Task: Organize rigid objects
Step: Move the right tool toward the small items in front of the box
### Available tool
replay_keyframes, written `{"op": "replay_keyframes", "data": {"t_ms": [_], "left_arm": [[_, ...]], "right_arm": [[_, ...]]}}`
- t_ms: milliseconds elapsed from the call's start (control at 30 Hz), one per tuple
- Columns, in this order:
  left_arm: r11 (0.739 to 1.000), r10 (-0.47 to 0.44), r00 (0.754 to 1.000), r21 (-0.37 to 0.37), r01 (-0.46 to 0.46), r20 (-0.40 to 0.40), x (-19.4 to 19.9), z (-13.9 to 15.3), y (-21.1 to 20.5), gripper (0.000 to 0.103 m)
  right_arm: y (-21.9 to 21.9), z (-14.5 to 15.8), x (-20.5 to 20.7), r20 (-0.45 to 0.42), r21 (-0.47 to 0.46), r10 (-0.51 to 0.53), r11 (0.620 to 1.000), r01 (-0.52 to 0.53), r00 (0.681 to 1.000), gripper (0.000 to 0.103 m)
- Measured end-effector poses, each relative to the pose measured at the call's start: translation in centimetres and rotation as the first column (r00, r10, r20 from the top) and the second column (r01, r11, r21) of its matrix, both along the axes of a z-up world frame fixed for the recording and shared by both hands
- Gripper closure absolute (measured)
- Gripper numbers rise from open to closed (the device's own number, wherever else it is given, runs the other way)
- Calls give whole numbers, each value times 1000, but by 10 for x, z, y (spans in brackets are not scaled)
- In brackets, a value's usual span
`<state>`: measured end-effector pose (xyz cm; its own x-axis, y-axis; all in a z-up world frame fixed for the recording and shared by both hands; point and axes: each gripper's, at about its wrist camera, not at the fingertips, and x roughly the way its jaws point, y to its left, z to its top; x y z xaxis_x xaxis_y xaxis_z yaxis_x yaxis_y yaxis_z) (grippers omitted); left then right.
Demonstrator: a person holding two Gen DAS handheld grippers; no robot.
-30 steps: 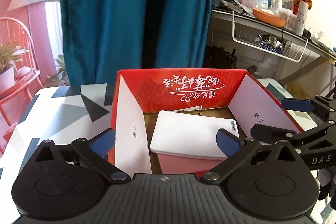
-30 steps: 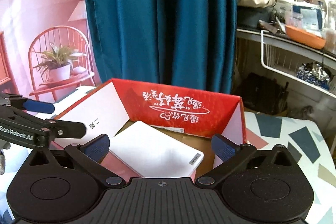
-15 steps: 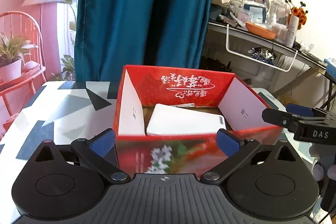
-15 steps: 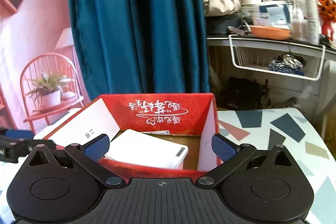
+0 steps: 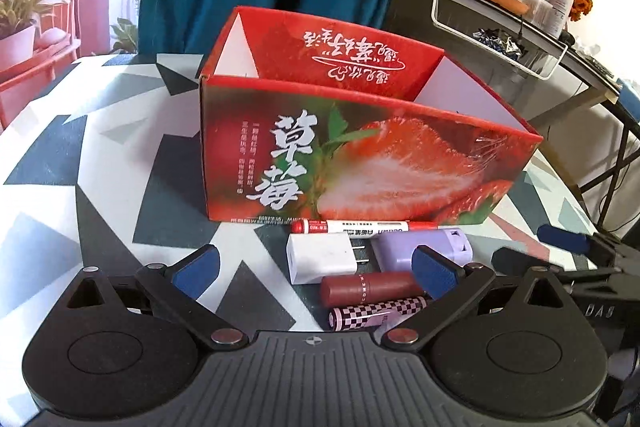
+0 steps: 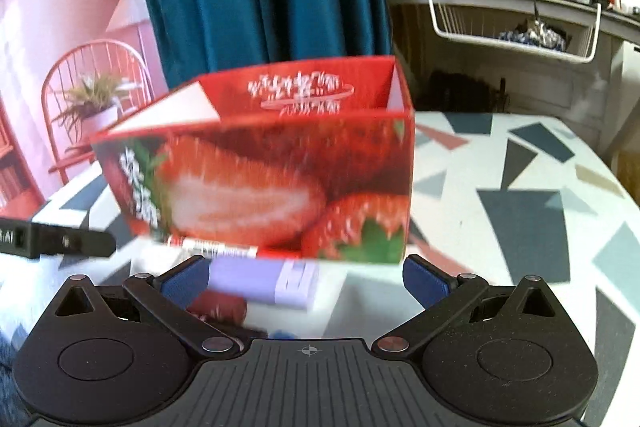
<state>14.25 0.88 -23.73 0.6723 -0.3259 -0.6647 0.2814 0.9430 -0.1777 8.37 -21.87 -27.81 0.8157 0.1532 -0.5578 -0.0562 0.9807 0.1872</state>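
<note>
The open-topped red cardboard box printed with a cut strawberry and white Chinese characters stood upright on the surface, which was white with grey and dark triangles. Its inner side walls were plain white, and its far inner wall was red with white script. Touching the foot of its near wall lay a red-capped white marker pen. Just nearer lay a white plug charger and a lilac rounded case side by side, then a dark red lipstick tube and a purple checkered battery. The left claw hung released over these small items, grasping nothing. The right claw was likewise released; its view was blurred.
</note>
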Motion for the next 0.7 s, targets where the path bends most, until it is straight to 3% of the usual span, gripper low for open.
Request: {"op": "replay_keyframes", "data": {"t_ms": [267,500,700], "left_arm": [[1000,14,1000,-21,-14,10,-13,-3,0,1],[1000,19,1000,-8,-18,4,-8,-16,0,1],[1000,3,1000,-20,-3,-29,-2,-24,-2,6]], "right_arm": [[4,0,-9,39,-9,29,1000,-28,999,3],[-7,-21,5,-24,19,-18,1000,19,1000,9],[0,-31,8,-51,24,21,1000,-20,998,12]]}}
